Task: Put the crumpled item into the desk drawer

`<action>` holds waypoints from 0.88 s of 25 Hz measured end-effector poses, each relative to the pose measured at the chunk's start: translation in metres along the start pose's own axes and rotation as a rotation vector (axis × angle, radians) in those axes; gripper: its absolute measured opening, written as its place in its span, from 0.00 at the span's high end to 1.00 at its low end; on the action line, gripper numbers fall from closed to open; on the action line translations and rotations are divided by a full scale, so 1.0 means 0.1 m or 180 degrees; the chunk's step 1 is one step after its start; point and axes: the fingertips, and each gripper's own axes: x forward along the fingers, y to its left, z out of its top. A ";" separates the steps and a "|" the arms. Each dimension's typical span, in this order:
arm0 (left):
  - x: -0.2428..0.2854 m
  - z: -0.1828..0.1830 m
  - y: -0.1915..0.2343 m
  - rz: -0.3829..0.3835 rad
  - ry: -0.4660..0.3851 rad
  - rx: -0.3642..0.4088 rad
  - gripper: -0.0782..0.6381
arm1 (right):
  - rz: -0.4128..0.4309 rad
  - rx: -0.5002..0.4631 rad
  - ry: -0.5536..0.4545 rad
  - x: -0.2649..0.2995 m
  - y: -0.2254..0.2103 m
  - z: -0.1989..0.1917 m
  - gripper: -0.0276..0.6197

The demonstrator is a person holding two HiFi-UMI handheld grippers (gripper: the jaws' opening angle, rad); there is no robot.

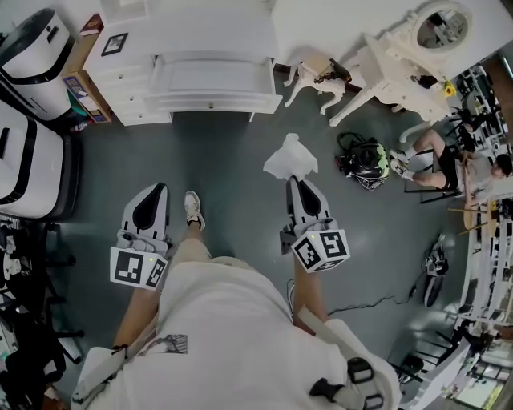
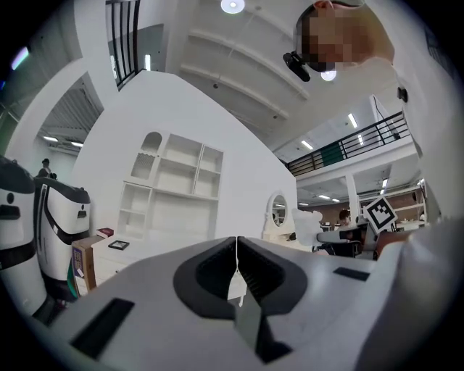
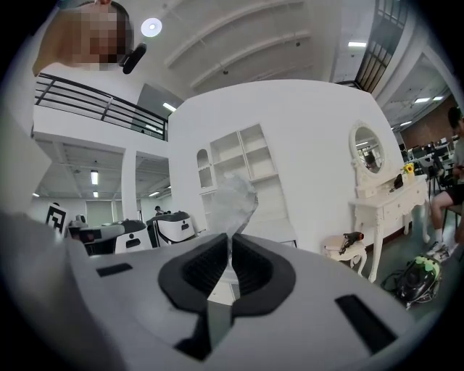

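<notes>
Head view: crumpled item [image 1: 290, 158] juts forward from right tool [image 1: 297, 181] (pinched).

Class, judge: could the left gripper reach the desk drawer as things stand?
Probably yes: the left gripper is shut and empty, and only open floor lies between it and the drawer.

- Head view: bright, even indoor light from above; the grey floor [image 1: 232, 160] carries only soft, weak shadows
- Head view: the white desk [image 1: 210, 80] and the crumpled item [image 1: 290, 156] are close to overexposed
- Head view: strong fisheye bending; furniture at the right edge curves and smears
- Left gripper view: a round ceiling lamp [image 2: 232, 6] glares at the top edge
- Right gripper view: a round lamp [image 3: 151, 27] and a strip light [image 3: 358, 44] shine overhead
- Both gripper views: circular picture with dark corners; the left gripper [image 2: 237, 240] and the right gripper [image 3: 230, 239] look soft near the lens
</notes>
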 end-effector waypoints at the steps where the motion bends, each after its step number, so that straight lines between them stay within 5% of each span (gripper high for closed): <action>1: 0.15 -0.02 0.08 -0.0020 -0.0008 -0.0021 0.87 | -0.0023 -0.0005 0.0013 0.13 -0.06 0.01 0.91; 13: 1.98 -0.04 1.82 -0.0028 0.0045 -0.0187 0.87 | 0.0074 -0.0119 0.0083 2.73 -0.27 0.52 0.91; 22: 2.72 -0.07 2.66 -0.0130 0.0125 -0.0314 0.87 | -0.0020 -0.0114 0.0323 3.72 -0.27 0.51 0.91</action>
